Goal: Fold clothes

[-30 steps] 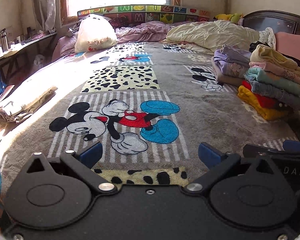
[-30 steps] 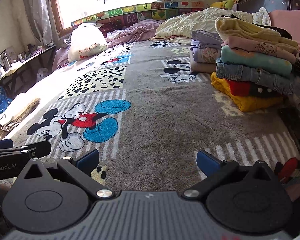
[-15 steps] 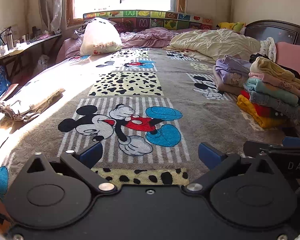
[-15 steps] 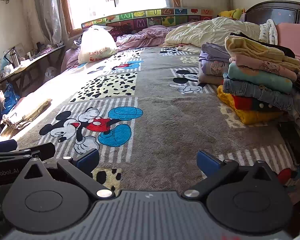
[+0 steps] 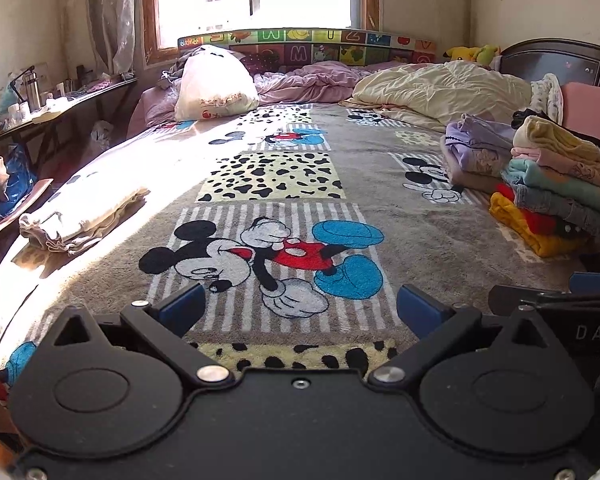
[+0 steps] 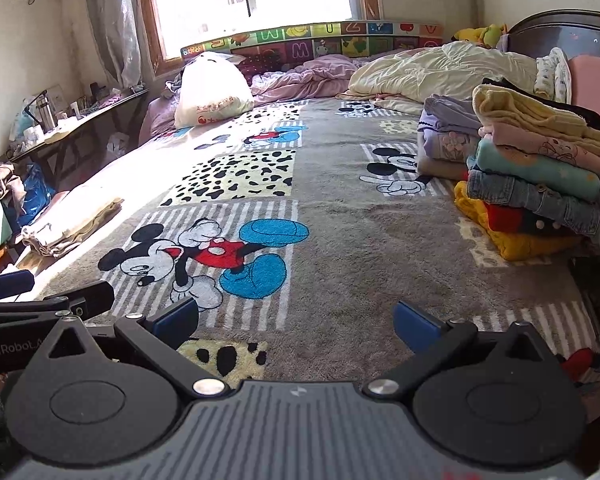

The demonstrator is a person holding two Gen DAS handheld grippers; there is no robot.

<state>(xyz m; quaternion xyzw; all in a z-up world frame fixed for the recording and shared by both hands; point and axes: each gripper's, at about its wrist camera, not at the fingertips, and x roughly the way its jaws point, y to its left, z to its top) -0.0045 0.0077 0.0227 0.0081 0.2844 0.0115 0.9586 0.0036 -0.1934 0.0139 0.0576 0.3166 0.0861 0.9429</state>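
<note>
Now both cameras have tilted up, showing more room and window. Left gripper [image 5: 300,306] and right gripper [image 6: 296,322] hover wide open, empty, over the grey cartoon-mouse blanket [image 5: 380,184]. Stacked folded clothes [image 6: 536,176] sit right; a folded cream garment [image 5: 84,216] lies left, so a new piece seems due.

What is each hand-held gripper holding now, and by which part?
Nothing is held. The left hand-held gripper and the right hand-held gripper are both open above the blanket, with only blanket showing between their fingers.
</note>
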